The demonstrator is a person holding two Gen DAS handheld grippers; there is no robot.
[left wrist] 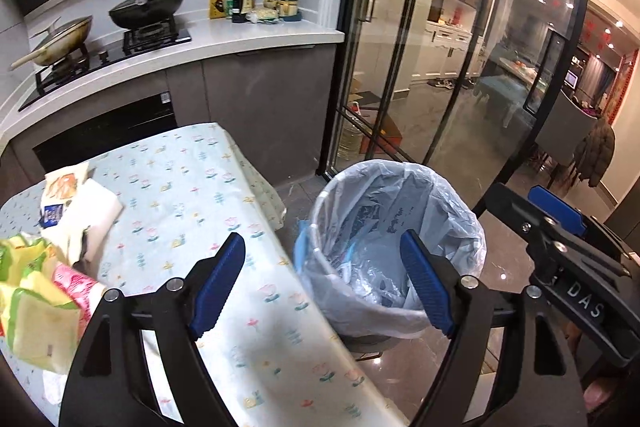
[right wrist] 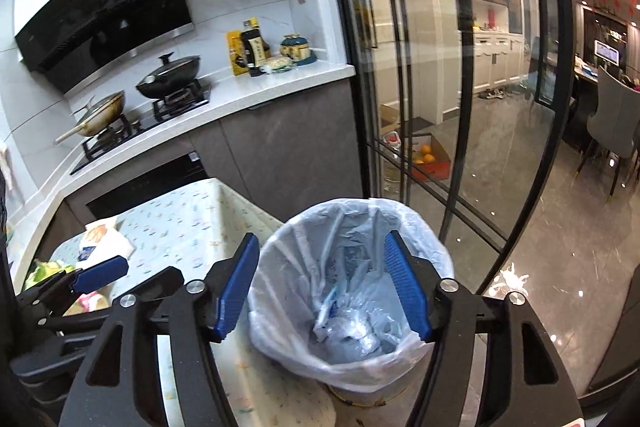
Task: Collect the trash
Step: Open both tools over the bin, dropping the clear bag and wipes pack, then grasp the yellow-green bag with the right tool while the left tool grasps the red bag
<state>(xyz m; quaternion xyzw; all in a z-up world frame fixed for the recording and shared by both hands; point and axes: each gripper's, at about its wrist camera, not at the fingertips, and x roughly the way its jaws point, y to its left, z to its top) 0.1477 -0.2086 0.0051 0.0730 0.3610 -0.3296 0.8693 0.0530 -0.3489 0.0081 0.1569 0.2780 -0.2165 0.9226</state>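
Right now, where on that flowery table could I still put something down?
The tablecloth is bare through its middle and far end, from the white paper pile to the edge beside the lined trash bin. The near left corner is crowded with green and pink snack wrappers.

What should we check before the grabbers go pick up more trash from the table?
1. Left gripper open with nothing in it: ok.
2. Right gripper open with nothing in it: ok.
3. Trash bin upright, its bag spread over the rim: ok.
4. Room left in the bin: ok; the crumpled plastic sits low.
5. Wrappers on the table waiting: ok, nothing lies on them.
6. Trash on the floor: cannot tell.
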